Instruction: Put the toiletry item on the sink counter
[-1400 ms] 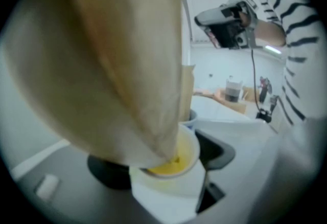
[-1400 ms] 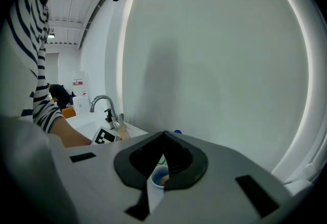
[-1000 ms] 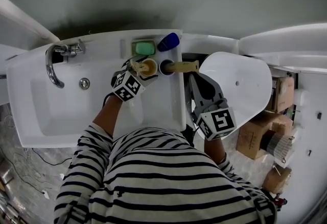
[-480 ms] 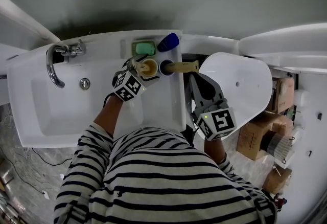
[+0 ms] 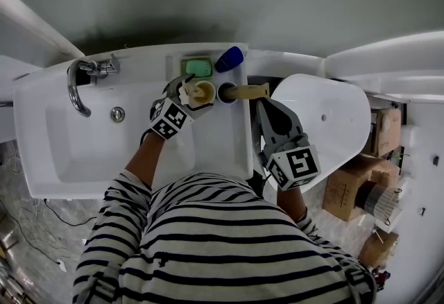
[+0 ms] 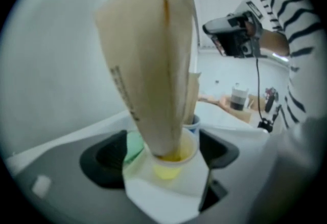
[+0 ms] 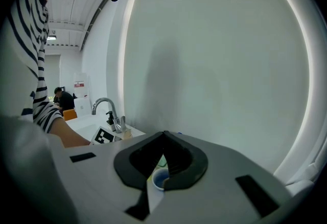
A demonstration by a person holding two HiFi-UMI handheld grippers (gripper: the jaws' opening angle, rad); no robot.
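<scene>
The tube [image 6: 148, 64] stands upright, nozzle down, in a yellow cup [image 6: 168, 166] on the bench [image 5: 222, 143] behind the basin. A blue cup [image 5: 225, 92] sits just beside the yellow cup, and a green soap [image 5: 196, 65] lies behind it. The left hand-held gripper [image 5: 193, 94] straddles the tube; its jaws have just been opening and stand wide, clear of the tube. The right hand-held gripper [image 7: 164, 136] is fully closed and empty, pointing at the blue cup.

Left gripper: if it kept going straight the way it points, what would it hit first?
The yellow cup with the beige tube standing in it: it sits right between the left gripper's jaws, which have just been opening. Depth is unclear, but it looks very close.
</scene>
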